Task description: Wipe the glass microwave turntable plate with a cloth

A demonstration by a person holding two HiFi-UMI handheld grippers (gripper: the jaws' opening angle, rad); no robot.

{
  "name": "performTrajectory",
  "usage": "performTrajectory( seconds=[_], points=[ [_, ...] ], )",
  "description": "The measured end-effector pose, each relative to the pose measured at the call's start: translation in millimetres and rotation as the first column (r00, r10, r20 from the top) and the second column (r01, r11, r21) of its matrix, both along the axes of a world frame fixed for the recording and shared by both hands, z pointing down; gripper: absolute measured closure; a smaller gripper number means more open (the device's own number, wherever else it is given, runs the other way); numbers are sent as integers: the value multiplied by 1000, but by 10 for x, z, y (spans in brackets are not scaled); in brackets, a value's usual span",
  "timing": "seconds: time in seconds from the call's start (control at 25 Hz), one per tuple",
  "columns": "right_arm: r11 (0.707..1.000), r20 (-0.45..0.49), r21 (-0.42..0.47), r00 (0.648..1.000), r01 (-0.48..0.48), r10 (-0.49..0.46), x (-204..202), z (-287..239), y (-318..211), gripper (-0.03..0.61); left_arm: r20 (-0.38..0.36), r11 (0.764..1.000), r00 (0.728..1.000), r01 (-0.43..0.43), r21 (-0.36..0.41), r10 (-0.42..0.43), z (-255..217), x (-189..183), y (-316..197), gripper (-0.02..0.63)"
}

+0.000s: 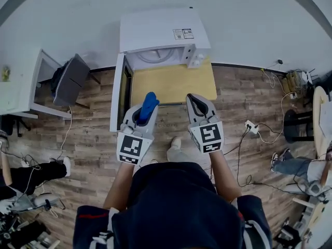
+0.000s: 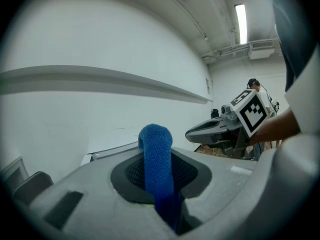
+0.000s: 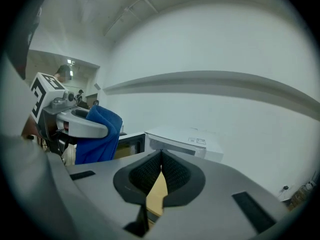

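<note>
1. Cloth (image 2: 156, 156), blue and folded, sits pinched between the jaws of the left gripper (image 1: 147, 108). A rounded loop of it stands up past the pads and a darker tail runs back down the slot.
2. The right gripper (image 3: 160, 159) is level with it and just to its right. Its jaws are pressed together along one seam, with nothing between the ribbed pads.
3. In the head view both grippers are held out in front of the person's dark top. They sit side by side but apart, above the near edge of a small wooden table top (image 1: 171, 83).
4. Beyond the fingertips, across that bare table top, stands the white microwave (image 1: 161, 30). Its door (image 1: 119, 95) is swung wide to the left side.
5. The glass turntable plate (image 1: 155, 56) shows only as a pale arc inside the open cavity. It is well apart from both pairs of jaws and the cloth does not touch it.
6. Around the table lies wood-plank floor (image 1: 93, 134), with a plain white wall behind the microwave.
</note>
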State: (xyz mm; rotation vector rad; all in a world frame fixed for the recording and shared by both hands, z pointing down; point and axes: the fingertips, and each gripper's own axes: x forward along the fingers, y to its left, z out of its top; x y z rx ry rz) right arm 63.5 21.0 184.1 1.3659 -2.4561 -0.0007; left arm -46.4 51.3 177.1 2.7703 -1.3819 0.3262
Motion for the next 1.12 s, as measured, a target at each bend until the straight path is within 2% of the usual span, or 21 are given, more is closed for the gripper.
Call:
performTrajectory(
  seconds=[0.4, 0.64, 0.88, 1.12],
  points=[
    [997, 18, -36, 998, 69, -68, 225, 159, -494, 568, 18, 996, 998, 66, -63, -65, 235, 301, -419, 549],
    [989, 18, -74, 992, 124, -123, 340, 307, -667, 568, 46, 993, 996, 78, -84, -74, 348, 511, -584, 550],
    [979, 17, -94, 984, 179, -179, 291, 446, -795, 568, 68, 981, 988, 146, -126, -138, 511, 452, -740, 550],
    [971, 5, -130, 979, 201, -202, 204, 682, -861, 568, 85, 974, 989, 137, -181, -123, 794, 489, -819, 549]
  ],
)
